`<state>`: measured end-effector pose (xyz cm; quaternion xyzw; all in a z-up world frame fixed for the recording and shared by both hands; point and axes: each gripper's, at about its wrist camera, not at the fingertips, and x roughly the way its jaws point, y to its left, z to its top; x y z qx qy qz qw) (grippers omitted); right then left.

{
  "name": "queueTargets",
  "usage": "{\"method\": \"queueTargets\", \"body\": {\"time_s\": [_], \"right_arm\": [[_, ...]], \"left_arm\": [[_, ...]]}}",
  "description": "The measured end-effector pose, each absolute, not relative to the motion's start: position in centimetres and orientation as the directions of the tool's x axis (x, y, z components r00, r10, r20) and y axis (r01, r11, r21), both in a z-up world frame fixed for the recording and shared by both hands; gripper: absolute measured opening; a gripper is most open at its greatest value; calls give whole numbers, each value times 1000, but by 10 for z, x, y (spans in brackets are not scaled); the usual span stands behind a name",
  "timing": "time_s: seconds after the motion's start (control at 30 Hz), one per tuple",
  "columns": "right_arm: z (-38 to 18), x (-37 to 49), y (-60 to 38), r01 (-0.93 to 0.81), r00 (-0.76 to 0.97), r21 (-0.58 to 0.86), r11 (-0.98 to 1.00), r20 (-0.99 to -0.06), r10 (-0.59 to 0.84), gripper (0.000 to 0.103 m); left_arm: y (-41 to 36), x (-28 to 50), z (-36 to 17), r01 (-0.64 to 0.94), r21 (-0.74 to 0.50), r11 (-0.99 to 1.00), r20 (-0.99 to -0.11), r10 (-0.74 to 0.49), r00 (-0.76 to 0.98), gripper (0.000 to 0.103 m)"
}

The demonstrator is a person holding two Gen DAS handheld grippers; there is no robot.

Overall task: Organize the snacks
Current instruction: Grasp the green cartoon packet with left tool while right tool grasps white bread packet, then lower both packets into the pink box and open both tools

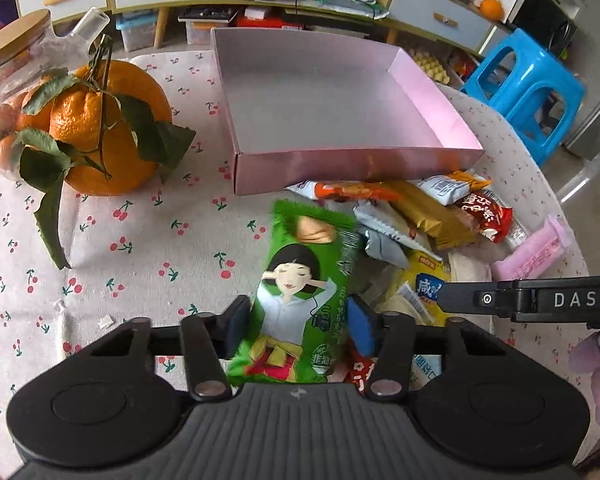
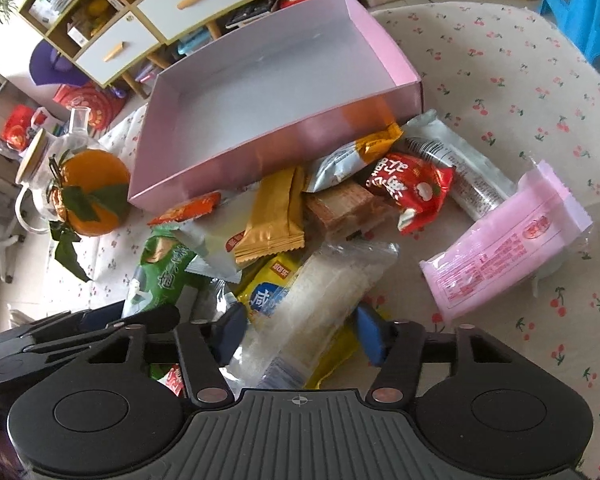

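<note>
The green packet sits clenched between the left gripper's pads, at the near-left edge of the snack pile, its long axis running toward the pink box. Between packet and box lie other wrappers. An orange sits left. The right gripper straddles a clear packet, pads apart, not pinching.

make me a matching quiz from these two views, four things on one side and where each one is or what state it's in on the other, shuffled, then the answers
Things
1. green snack packet
2. pink box
3. clear white packet
4. pink packet

Places or states
A. empty, nothing inside
B. between the left gripper fingers
C. lying alone, right of the pile
D. between the right gripper fingers

Pairs: 1-B, 2-A, 3-D, 4-C
</note>
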<state>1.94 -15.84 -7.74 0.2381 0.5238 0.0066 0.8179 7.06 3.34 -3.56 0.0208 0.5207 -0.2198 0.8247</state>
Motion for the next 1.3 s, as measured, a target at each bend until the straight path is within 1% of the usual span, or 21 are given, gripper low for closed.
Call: {"method": "queueTargets", "body": {"time_s": [0.07,0.17,0.47,0.63,0.8,1.0,1.13,1.3], "right_arm": [[-76,17,-161,232,457,398,888,-850,262,41],[-75,13,-164,217,461,407,887,-844,274,35],[-61,0,-170,193,491,445,874,-815,307,26],[-48,-6,-175,187,527,486,854,-783,330,22],[-41,-9,-177,197,550,519,832,-761,345,22],[-27,-14,-177,187,579,585,789,-714,393,22],[-16,2,-183,191,604,569,800,-710,361,22],[-19,42,-197,172,623,566,806,-696,357,22]], "left_arm": [[33,69,-34,388,-185,903,-867,-336,368,43],[31,64,-33,394,-166,904,-866,-325,381,43],[36,54,-15,387,-166,907,-843,-334,422,42],[39,50,-3,376,-165,912,-825,-336,454,42],[38,48,5,350,-176,920,-809,-338,481,42],[38,45,20,326,-202,924,-779,-353,518,42],[29,61,25,326,-180,928,-765,-340,547,42],[20,97,13,320,-174,931,-753,-335,567,42]]}}
